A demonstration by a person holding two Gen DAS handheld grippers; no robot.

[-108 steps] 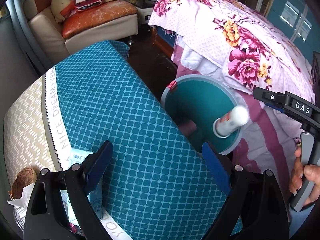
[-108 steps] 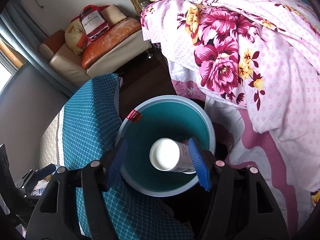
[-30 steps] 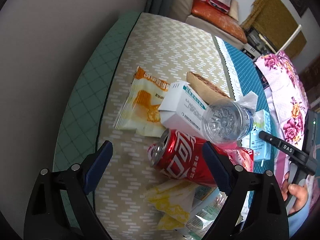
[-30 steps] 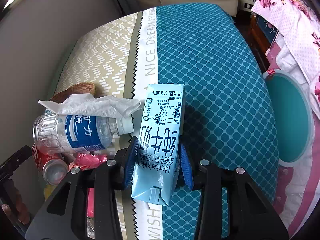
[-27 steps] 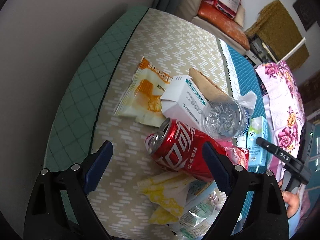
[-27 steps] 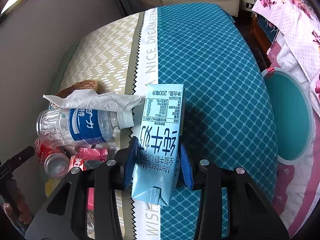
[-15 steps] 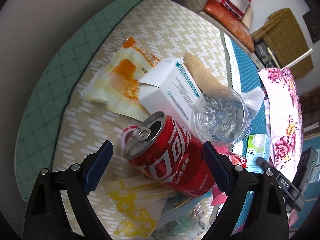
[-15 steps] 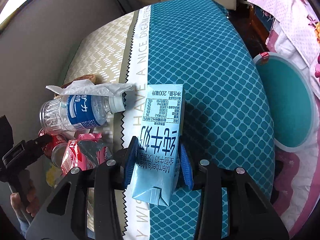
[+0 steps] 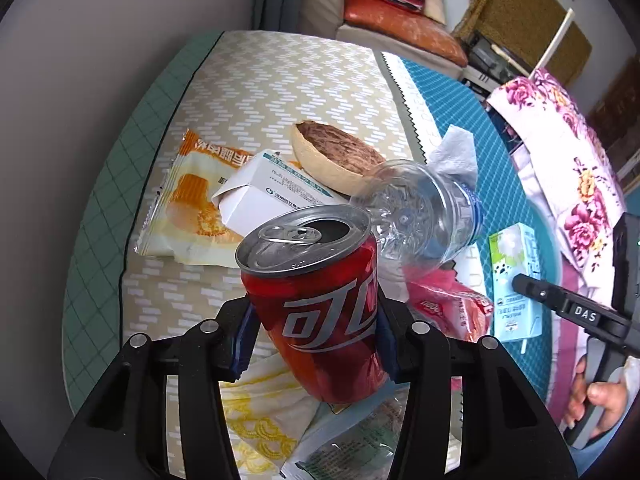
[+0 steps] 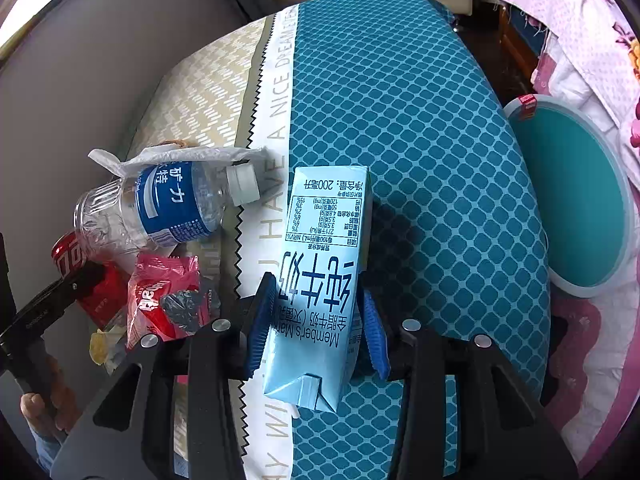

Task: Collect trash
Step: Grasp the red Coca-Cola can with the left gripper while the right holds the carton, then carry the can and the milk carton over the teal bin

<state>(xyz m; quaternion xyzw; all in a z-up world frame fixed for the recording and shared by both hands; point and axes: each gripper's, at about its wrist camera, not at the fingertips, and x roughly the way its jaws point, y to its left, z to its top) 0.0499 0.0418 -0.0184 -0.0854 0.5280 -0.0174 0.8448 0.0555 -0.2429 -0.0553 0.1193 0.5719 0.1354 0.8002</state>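
The red cola can (image 9: pixel 320 312) sits low in the centre of the left wrist view, tilted with its opened top toward the camera, between the blue pads of the left gripper (image 9: pixel 314 332). The jaws are closing on it, the pads at its sides, a grip across the round body that probably keeps it from rolling. In the right wrist view, low centre, the right gripper (image 10: pixel 316 322) has its jaws partly closed on the light blue milk carton (image 10: pixel 320 280), clamped across the narrow faces near its folded end, so the long body sticks out forward.

The rest of the litter lies heaped near the can: a clear water bottle (image 9: pixel 420 220) on its side, a crumpled tissue (image 9: pixel 456 156) by its neck, a white box (image 9: pixel 268 196), an orange snack wrapper (image 9: pixel 188 196), a red wrapper (image 10: pixel 164 292) and a brown shell-like half (image 9: pixel 336 156).

All of it rests on a bed (image 10: pixel 400 120) covered in teal diamond and beige zigzag cloth. At the right edge of the right wrist view stands a teal bin (image 10: pixel 576 200), likely where the trash goes, beside a floral quilt (image 10: pixel 580 12). A sofa (image 9: pixel 400 20) stands at the top of the left wrist view.
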